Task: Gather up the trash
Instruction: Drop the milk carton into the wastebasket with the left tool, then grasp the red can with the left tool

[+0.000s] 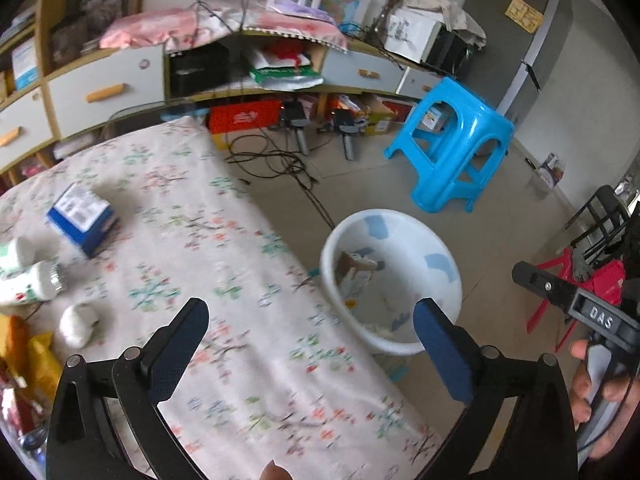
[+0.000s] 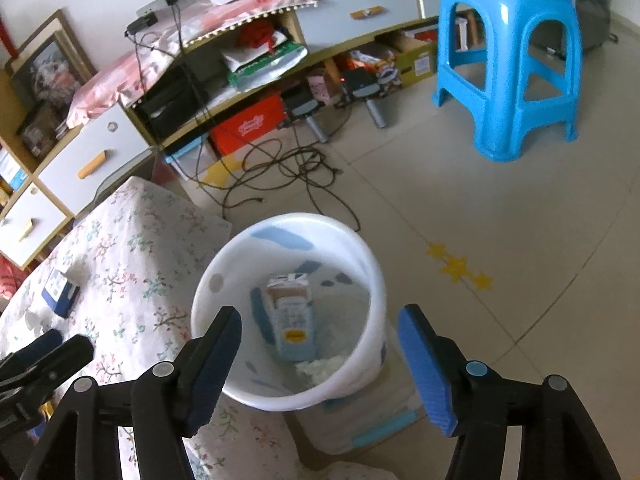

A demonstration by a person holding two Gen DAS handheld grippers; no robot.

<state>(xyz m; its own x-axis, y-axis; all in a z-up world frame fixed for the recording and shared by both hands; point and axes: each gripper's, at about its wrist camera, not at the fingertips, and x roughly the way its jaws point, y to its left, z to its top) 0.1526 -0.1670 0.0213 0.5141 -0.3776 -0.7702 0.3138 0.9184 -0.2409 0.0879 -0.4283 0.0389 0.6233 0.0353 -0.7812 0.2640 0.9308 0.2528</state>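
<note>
White trash bucket [image 2: 288, 308] stands on the floor, touching the edge of the cloth-covered table [image 1: 224, 280]. Inside it: a light-blue carton [image 2: 290, 320] lying on the bottom and a wad of white tissue [image 2: 320, 366] beside the carton.

Trash remaining, all on the table and well away from the bucket: a crumpled white tissue ball [image 1: 78, 324], a white bottle with green print [image 1: 28, 288] lying on its side beyond the ball, a blue-and-white box [image 1: 82, 218] further from the bucket still, and yellow wrappers [image 1: 28, 356] at the far table edge.

Right gripper [image 2: 320, 354] hovers directly above the bucket mouth, fingers wide apart, nothing between them. Left gripper [image 1: 310, 354] hangs over the table on the bucket side, fingers likewise spread and empty.

Judgement: step in hand is the next pickup. The tissue ball looks the best target for the left gripper. Approach from above, straddle the ball, close gently; it is soft and will compress. Avoid pinching the cloth.
</note>
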